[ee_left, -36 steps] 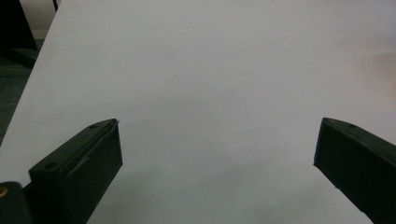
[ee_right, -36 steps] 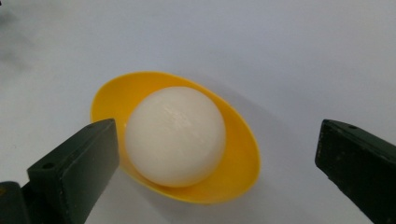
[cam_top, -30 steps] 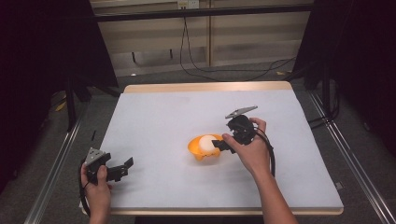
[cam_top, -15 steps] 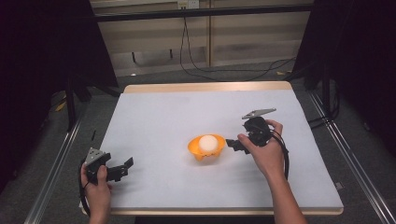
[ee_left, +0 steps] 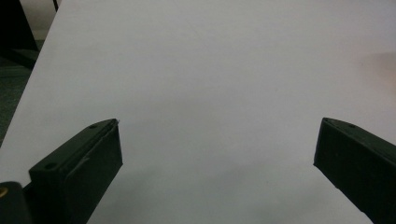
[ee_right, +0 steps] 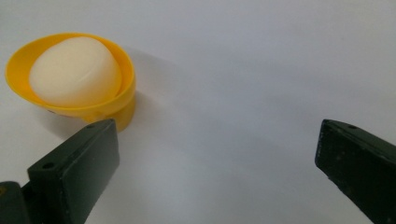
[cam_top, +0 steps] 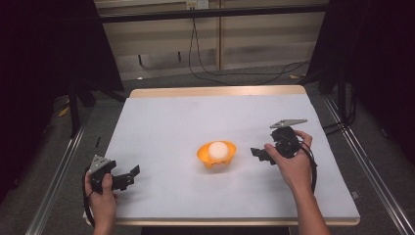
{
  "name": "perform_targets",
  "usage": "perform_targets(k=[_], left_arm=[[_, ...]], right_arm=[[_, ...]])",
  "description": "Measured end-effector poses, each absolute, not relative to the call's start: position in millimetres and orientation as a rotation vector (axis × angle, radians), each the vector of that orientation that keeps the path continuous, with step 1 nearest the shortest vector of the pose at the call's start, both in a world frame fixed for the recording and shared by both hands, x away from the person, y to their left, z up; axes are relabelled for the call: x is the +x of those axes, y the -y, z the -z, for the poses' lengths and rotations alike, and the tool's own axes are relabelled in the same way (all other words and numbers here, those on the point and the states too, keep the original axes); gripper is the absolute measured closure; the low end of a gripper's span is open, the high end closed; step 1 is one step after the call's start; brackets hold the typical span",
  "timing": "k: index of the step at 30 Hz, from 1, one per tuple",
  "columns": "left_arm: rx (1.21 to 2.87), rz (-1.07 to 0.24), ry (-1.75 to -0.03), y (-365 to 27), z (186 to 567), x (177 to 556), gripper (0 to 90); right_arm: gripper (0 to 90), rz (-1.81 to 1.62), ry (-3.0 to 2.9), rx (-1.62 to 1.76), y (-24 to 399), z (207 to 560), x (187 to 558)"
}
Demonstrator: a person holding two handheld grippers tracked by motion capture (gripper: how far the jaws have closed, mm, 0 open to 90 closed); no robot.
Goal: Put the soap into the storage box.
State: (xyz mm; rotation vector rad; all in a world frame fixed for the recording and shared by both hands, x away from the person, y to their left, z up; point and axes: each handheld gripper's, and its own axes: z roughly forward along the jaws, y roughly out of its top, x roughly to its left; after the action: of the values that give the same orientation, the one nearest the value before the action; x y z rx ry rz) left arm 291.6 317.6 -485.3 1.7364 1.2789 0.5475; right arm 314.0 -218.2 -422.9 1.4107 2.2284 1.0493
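An orange bowl [cam_top: 216,156] sits near the middle of the white table [cam_top: 171,122], and a pale round ball [cam_top: 218,150] rests inside it. In the right gripper view the bowl [ee_right: 112,105] and ball [ee_right: 74,70] lie at the upper left, beyond the left jaw. My right gripper [cam_top: 259,153] is open, a short way right of the bowl, with nothing between its jaws [ee_right: 217,172]. My left gripper [cam_top: 128,175] is open near the table's front left corner, over bare tabletop [ee_left: 217,168].
The table's wooden far edge [cam_top: 215,91] borders the white surface. Metal rails [cam_top: 364,161] run along both sides of the table. Cables [cam_top: 230,73] lie on the floor beyond the far edge.
My right gripper has drawn back to the right, away from the bowl, leaving the ball in it. The left gripper has stayed where it was.
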Motion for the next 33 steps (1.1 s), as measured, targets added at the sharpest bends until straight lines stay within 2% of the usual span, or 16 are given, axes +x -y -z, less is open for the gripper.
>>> perform_targets(k=[33], left_arm=[[1.739, -0.552, -1.277, -317, 485, 291, 1.0]], right_arm=[[0.0, -1.029, -2.062, 1.535, 308, 456, 267]])
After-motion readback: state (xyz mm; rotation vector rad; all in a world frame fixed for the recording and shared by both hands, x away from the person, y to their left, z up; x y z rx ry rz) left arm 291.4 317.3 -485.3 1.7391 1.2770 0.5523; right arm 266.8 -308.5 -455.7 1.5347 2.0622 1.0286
